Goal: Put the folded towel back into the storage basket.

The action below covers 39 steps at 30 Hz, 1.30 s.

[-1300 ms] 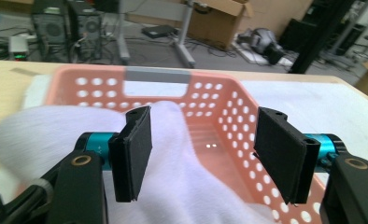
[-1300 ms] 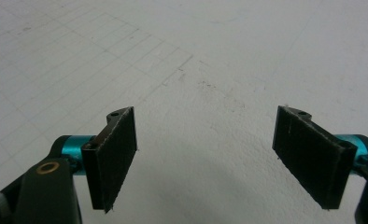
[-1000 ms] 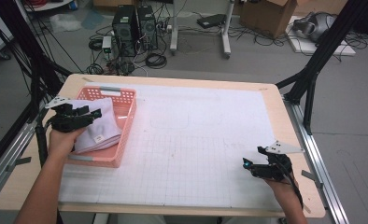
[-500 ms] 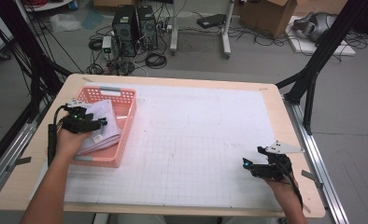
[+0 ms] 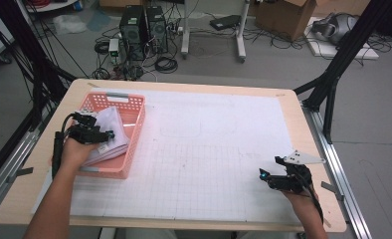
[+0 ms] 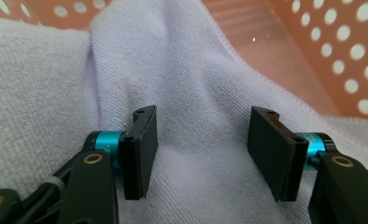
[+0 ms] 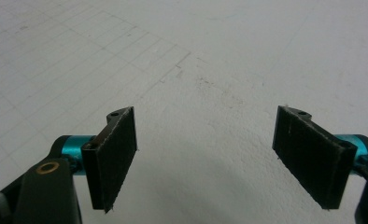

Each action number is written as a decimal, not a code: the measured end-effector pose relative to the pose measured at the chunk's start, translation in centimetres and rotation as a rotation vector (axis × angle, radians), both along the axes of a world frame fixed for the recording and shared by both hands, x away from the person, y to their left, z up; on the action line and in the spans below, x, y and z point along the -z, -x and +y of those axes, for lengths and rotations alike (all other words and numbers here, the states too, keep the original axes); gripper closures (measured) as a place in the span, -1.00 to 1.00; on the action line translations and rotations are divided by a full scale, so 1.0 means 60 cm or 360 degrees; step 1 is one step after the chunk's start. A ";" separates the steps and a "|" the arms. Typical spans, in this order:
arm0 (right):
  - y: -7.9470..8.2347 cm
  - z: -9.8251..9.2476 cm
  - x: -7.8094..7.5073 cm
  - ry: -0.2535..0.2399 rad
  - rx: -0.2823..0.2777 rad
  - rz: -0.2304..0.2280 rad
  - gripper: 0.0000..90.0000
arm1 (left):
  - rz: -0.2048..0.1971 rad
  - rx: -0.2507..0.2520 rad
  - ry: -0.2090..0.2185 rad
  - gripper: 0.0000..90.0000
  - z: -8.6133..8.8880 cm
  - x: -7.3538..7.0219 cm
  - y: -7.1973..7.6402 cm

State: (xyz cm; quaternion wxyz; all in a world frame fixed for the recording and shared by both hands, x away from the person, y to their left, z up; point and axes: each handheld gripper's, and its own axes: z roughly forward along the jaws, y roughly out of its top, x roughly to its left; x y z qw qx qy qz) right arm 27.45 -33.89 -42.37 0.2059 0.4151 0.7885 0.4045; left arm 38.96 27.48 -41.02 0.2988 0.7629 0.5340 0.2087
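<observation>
Straddling a raised towel [image 6: 205, 93] fold in the basket [image 5: 134, 112], left tool [image 6: 201, 151] half-open, closing, ungripped.

The high view looks forward and down from above the person's side, taking in the whole tabletop [image 5: 194, 149] and the floor beyond; the left gripper view rides low inside the pink basket [image 6: 313, 51], looking along its jaws and very close on the lavender towel [image 6: 196, 93]; both appear at the high view's left, basket [image 5: 134, 124] and towel [image 5: 112, 129]; the right gripper view looks close along its jaws at the gridded white sheet [image 7: 196, 56], shared with the high view's near right [image 5: 224, 169].
</observation>
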 end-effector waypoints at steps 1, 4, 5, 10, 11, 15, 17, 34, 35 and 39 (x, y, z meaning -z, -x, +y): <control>0.000 0.000 0.000 -0.0002 0.0000 0.0001 -0.54 | 0.0014 0.0007 -0.0003 0.00 -0.001 0.000 -0.001; 0.000 0.000 0.000 -0.0003 -0.0003 -0.0002 -0.54 | 0.0032 0.0047 0.0028 0.06 -0.002 0.001 -0.002; 0.000 0.000 0.000 -0.0002 -0.0002 -0.0003 -0.54 | 0.0038 0.0073 0.0039 0.08 -0.003 0.001 -0.003; -0.001 0.003 0.000 -0.0001 -0.0006 0.0004 -0.54 | 0.0044 0.0245 0.0079 0.21 -0.014 0.004 -0.003; -0.002 0.004 0.000 -0.0001 -0.0011 -0.0001 -0.54 | 0.0047 0.0256 0.0086 0.22 -0.015 0.005 -0.004; -0.003 0.005 0.001 0.0003 -0.0014 0.0003 -0.54 | 0.0052 0.0321 0.0096 0.29 -0.017 0.005 -0.004; -0.004 0.006 0.001 0.0007 -0.0017 0.0001 -0.54 | 0.0055 0.0381 0.0125 0.35 -0.018 0.005 -0.004; -0.003 0.002 0.002 0.0004 -0.0005 0.0002 -0.54 | -0.0213 -0.0054 0.0117 -0.02 0.020 -0.026 0.008; -0.003 0.003 0.002 0.0004 -0.0007 0.0008 -0.54 | -0.0185 -0.0066 0.0106 0.00 0.019 -0.023 0.006; -0.003 0.004 0.003 0.0007 -0.0012 0.0017 -0.54 | -0.0051 -0.0023 0.0036 -0.13 0.003 -0.005 -0.006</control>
